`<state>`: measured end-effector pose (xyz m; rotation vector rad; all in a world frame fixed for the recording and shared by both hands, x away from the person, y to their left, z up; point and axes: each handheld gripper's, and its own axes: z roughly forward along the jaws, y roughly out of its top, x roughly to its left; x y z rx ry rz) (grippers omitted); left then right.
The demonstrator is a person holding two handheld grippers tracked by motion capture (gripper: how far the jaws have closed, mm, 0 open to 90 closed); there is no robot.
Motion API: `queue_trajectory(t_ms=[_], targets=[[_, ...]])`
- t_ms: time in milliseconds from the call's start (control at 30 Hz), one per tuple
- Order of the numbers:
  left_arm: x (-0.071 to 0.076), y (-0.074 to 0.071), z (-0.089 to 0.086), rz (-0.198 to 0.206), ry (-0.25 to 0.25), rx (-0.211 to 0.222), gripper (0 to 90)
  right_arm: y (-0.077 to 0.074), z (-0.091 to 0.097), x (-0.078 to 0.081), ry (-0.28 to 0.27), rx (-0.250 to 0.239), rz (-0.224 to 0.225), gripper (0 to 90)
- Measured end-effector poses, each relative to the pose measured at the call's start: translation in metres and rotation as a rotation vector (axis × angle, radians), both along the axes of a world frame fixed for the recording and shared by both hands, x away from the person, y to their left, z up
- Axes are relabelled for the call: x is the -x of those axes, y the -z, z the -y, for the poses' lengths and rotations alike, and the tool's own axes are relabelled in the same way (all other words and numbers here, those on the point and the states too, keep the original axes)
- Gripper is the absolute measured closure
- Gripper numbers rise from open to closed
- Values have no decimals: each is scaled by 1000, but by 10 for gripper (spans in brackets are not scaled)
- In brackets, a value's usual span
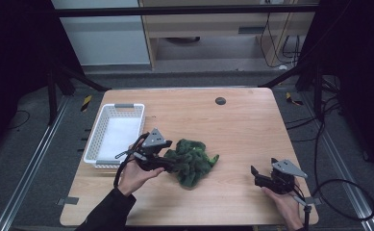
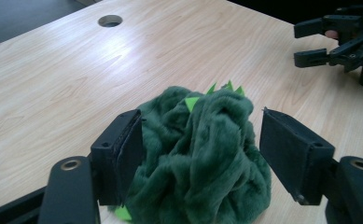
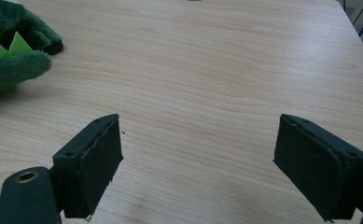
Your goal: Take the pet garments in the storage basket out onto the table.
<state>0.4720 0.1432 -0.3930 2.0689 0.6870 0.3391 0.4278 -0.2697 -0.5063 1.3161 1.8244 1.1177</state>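
Centrally, green plush toy (image 1: 192, 161) crumpled, long axis unclear; left gripper (image 1: 169, 165) fingers wide around it; right gripper (image 1: 255, 176) wide, empty.

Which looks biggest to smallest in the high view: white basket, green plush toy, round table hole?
1. White slatted plastic basket
2. Crumpled dark green plush toy
3. Small dark round hole in the table

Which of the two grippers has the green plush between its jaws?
The left gripper: its open jaws straddle the green plush. The right gripper sits apart, over bare table.
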Motion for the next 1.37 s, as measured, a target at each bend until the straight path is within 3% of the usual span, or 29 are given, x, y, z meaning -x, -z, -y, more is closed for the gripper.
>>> queue_trajectory(t_ms=[267, 367, 633, 933, 1367], targets=[[11, 10, -20, 10, -67, 71, 337, 0, 0, 0, 1, 1, -2, 148], [15, 12, -26, 26, -84, 82, 348, 0, 0, 0, 1, 2, -2, 147], [25, 24, -43, 19, -143, 118, 388, 0, -1, 0, -3, 3, -5, 147], [34, 43, -57, 0, -167, 124, 405, 0, -1, 1, -1, 9, 2, 147], [53, 58, -74, -5, -195, 126, 419, 0, -1, 1, -2, 11, 1, 144]])
